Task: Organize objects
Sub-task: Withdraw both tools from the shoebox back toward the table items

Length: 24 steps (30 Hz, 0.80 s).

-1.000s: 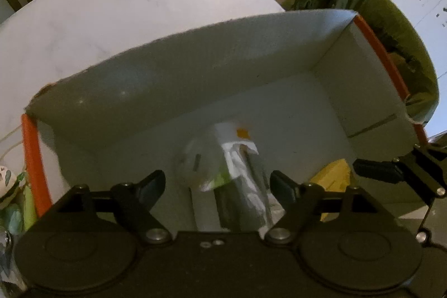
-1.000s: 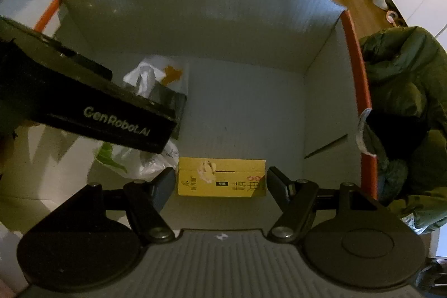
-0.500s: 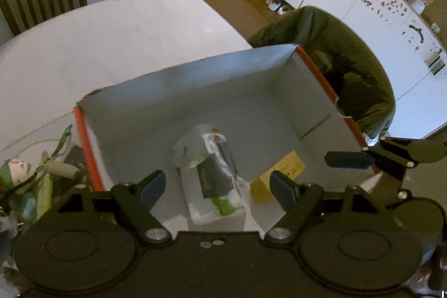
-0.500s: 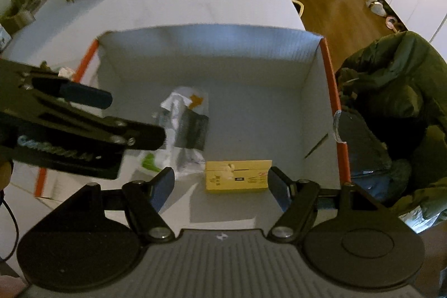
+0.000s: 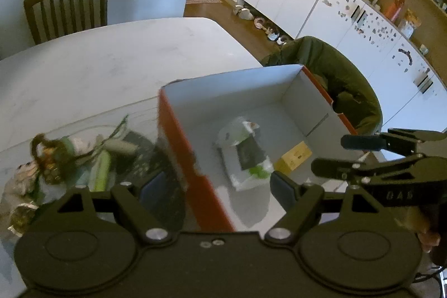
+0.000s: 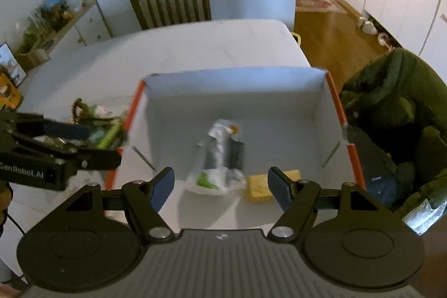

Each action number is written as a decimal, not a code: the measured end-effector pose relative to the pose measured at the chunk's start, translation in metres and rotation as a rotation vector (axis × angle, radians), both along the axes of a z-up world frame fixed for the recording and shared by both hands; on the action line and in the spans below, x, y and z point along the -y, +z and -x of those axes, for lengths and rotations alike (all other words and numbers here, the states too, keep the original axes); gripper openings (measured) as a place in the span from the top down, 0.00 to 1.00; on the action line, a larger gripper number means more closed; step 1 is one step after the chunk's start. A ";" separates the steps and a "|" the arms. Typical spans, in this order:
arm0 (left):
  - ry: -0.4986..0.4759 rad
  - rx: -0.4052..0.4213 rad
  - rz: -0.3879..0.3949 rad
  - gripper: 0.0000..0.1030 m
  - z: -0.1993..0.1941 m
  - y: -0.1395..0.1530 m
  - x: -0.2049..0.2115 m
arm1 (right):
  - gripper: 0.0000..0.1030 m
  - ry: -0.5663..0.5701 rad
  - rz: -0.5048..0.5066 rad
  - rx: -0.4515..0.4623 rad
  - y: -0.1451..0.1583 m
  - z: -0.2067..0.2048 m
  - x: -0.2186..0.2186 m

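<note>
An orange-sided cardboard box (image 5: 181,141) (image 6: 340,113) with a white inside stands on the white table. In it lie a crumpled plastic bag (image 5: 245,152) (image 6: 220,155) with black and green contents and a small yellow carton (image 5: 296,157) (image 6: 258,186). My left gripper (image 5: 218,186) (image 6: 92,144) hangs open and empty above the box's left wall. My right gripper (image 6: 221,180) (image 5: 332,154) is open and empty too, above the near side of the box. A pile of loose packets and green items (image 5: 69,158) (image 6: 100,124) lies on the table left of the box.
The white marble table (image 5: 83,69) (image 6: 195,46) stretches beyond the box. A dark wooden chair (image 5: 67,7) (image 6: 170,2) stands at its far side. A green jacket (image 5: 343,80) (image 6: 396,102) is draped right of the box. White cabinets line the far right.
Both grippers rose and drew back out of the box, still open. The left one shifted left over the box's left wall, and the pile beside the box came into view.
</note>
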<state>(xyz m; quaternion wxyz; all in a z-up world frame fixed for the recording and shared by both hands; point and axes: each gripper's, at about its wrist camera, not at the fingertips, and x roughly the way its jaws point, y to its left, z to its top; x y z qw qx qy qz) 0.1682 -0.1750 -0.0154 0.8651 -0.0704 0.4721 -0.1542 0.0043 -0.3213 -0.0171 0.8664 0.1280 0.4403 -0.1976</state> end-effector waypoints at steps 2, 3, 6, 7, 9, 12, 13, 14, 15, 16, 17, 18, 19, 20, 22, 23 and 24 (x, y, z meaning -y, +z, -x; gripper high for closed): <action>0.008 0.006 0.008 0.20 0.009 0.002 -0.014 | 0.29 0.001 0.008 0.020 0.003 -0.002 -0.013; 0.011 0.009 0.010 0.20 0.013 0.002 -0.020 | 0.29 0.002 0.014 0.029 0.004 -0.004 -0.020; 0.030 0.024 0.000 0.19 0.023 0.004 -0.039 | 0.27 0.001 0.021 0.054 0.006 -0.009 -0.038; 0.035 0.027 0.001 0.19 0.026 0.004 -0.045 | 0.25 -0.004 0.018 0.066 0.006 -0.011 -0.044; 0.041 0.030 0.009 0.18 0.033 0.004 -0.059 | 0.24 -0.004 0.009 0.090 0.006 -0.013 -0.055; 0.058 0.047 -0.001 0.14 0.043 0.004 -0.078 | 0.22 0.003 0.006 0.109 0.003 -0.017 -0.072; 0.061 0.053 -0.003 0.12 0.047 0.004 -0.085 | 0.21 0.008 0.005 0.116 0.002 -0.019 -0.079; 0.064 0.055 -0.004 0.11 0.049 0.003 -0.091 | 0.20 0.012 0.002 0.122 0.002 -0.021 -0.085; 0.065 0.054 -0.004 0.09 0.051 0.003 -0.097 | 0.19 0.013 -0.002 0.129 0.001 -0.023 -0.090; 0.067 0.050 -0.001 0.07 0.053 0.002 -0.103 | 0.16 0.015 -0.009 0.139 0.001 -0.024 -0.096; 0.073 0.048 0.000 0.05 0.055 0.001 -0.109 | 0.15 0.017 -0.019 0.151 0.001 -0.025 -0.100; 0.081 0.051 -0.004 0.03 0.058 0.000 -0.115 | 0.12 0.018 -0.033 0.166 0.000 -0.027 -0.105; 0.083 0.055 -0.008 0.02 0.060 -0.001 -0.120 | 0.11 0.015 -0.043 0.179 -0.001 -0.028 -0.110; 0.085 0.059 -0.013 0.01 0.062 -0.002 -0.125 | 0.11 0.012 -0.049 0.189 -0.002 -0.029 -0.114; 0.088 0.063 -0.024 0.01 0.066 -0.004 -0.136 | 0.11 0.014 -0.051 0.202 -0.004 -0.034 -0.126; 0.090 0.061 -0.026 0.01 0.067 -0.006 -0.142 | 0.11 0.016 -0.051 0.206 -0.005 -0.036 -0.131; 0.093 0.060 -0.027 0.01 0.068 -0.007 -0.148 | 0.10 0.021 -0.053 0.209 -0.006 -0.038 -0.136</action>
